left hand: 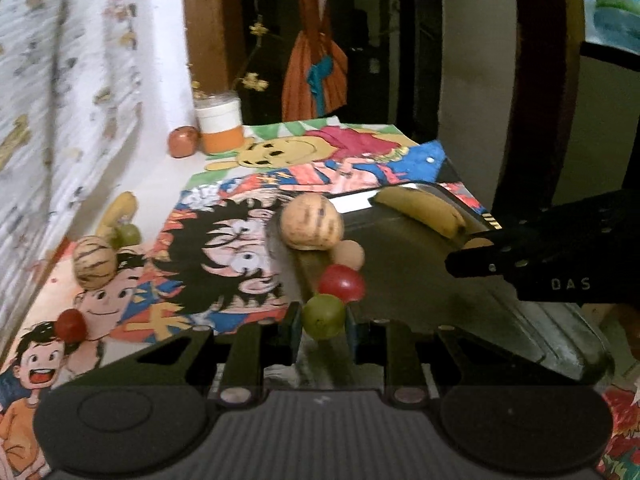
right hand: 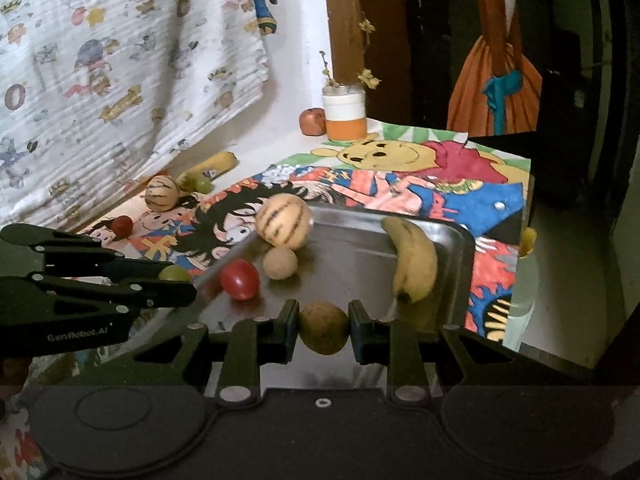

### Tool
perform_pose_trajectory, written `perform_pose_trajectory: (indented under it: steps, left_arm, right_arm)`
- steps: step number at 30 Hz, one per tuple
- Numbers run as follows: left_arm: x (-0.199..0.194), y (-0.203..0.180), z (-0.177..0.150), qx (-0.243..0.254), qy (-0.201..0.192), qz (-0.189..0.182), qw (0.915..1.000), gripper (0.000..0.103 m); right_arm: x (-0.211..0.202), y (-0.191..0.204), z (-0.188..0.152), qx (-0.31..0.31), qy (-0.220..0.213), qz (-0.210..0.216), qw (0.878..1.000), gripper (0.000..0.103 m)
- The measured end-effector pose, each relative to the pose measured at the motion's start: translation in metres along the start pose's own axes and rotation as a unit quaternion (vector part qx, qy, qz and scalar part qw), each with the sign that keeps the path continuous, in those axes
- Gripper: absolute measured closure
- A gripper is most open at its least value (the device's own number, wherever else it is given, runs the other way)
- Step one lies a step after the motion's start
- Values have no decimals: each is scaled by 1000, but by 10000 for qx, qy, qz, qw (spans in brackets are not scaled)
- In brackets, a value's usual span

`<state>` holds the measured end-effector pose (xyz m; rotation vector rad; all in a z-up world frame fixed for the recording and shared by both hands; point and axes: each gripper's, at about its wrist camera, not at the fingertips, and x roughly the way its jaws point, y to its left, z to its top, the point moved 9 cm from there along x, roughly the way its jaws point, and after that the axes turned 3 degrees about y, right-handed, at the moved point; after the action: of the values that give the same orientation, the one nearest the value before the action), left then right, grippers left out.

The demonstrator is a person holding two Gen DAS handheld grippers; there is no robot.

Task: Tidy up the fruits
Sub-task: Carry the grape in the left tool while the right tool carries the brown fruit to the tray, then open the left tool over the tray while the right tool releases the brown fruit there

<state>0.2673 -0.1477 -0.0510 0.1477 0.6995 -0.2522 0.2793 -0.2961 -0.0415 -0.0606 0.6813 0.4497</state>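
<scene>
"GenRobot.AI" printed on left gripper (right hand: 176, 280), clamped on a green grape (left hand: 323, 316). Right gripper (right hand: 324, 330) pinches a brown fruit (right hand: 324, 328) over the tray (right hand: 352, 256).

Cartoon curtain (right hand: 120, 60), white wall (right hand: 296, 60), dark doorway (right hand: 568, 80)

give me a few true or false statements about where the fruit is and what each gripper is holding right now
1. The left gripper holds a green grape. True.
2. The right gripper is empty. False: it is shut on a brown round fruit.
3. A banana lies in the metal tray. True.
4. The tray holds no tomato. False: a red tomato sits in it.
5. A striped melon sits outside the tray. True.
</scene>
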Motion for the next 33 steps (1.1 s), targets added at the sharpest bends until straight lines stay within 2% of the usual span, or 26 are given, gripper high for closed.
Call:
perform_pose_trajectory:
  steps: [11,18,33]
  left_arm:
    - [19,-20,0,210,163,-1,9996,77]
    - [24,-19,-1,171,214,28,9996,77]
    - [27,-18,-2,130,257,-20,9996,76]
  right_arm:
    - [8,-22,-4,134,-21,-171,9998,74]
    - [12,-24,-1,11,-135,-360,9993,74]
    - [21,-29,-5,96,-51,-408,9991,74]
